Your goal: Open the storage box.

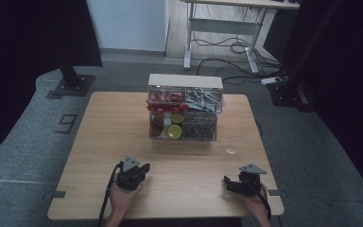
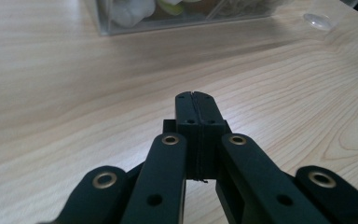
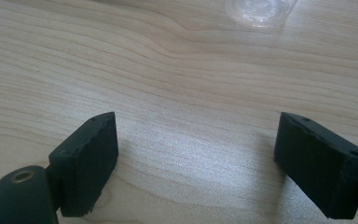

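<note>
A clear plastic organizer box (image 1: 184,109) with compartments of red, yellow-green and grey small items stands at the middle back of the wooden table (image 1: 104,142). My left gripper (image 1: 144,169) rests near the front left, held by a hand; in the left gripper view its jaws are pressed together with nothing between them (image 2: 196,100). My right gripper (image 1: 228,182) rests at the front right, its jaws wide apart over bare wood (image 3: 196,154). A small clear round lid (image 1: 231,149) lies ahead of the right gripper, also seen as a clear disc (image 3: 258,9) and at the far right (image 2: 318,21).
The box's front wall (image 2: 177,18) lies ahead of the left gripper. Beyond the table are a grey floor, a desk frame with cables (image 1: 227,42) and black stands (image 1: 71,78) at either side.
</note>
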Demonstrator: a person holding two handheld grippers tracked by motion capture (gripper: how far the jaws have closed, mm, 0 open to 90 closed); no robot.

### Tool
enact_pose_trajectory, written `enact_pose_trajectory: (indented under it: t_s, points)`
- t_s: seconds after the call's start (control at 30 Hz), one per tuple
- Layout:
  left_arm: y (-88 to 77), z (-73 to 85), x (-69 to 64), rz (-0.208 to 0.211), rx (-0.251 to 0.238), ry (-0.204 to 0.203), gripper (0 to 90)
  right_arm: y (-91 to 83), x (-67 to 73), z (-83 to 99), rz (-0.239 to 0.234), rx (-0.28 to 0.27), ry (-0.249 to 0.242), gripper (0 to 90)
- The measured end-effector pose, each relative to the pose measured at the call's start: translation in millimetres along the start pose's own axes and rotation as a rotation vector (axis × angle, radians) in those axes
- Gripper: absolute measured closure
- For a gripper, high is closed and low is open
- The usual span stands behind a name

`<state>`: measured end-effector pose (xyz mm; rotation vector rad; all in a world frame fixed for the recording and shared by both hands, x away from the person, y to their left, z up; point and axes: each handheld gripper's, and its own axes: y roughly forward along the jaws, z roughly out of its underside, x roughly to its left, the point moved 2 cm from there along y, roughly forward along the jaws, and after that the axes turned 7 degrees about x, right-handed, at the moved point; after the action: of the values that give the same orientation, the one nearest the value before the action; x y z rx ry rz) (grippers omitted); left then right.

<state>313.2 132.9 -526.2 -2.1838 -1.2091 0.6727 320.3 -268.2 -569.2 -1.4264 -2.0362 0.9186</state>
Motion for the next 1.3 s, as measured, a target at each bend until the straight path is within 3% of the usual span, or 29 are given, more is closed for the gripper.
enact_pose_trajectory:
  t_s: [0.6,0.77,1.13,1.3]
  points:
    - [13.0,-37.3,1.4,0.094,-0.053,-0.056,90.0,-0.5,1.5,0.5,0.009,0.001,0.013,13.9]
    - [18.3,-47.2,1.1,0.094,-0.050,-0.045,90.0,-0.5,1.8,0.5,0.013,0.001,0.017,13.8]
    - [41.3,-60.2,10.2,0.099,-0.025,-0.065,90.0,-0.3,2.4,0.4,0.021,0.001,0.026,13.7]
    - [49.1,-68.2,9.2,0.099,-0.026,-0.051,90.0,-0.2,2.4,0.3,0.022,0.002,0.027,13.6]
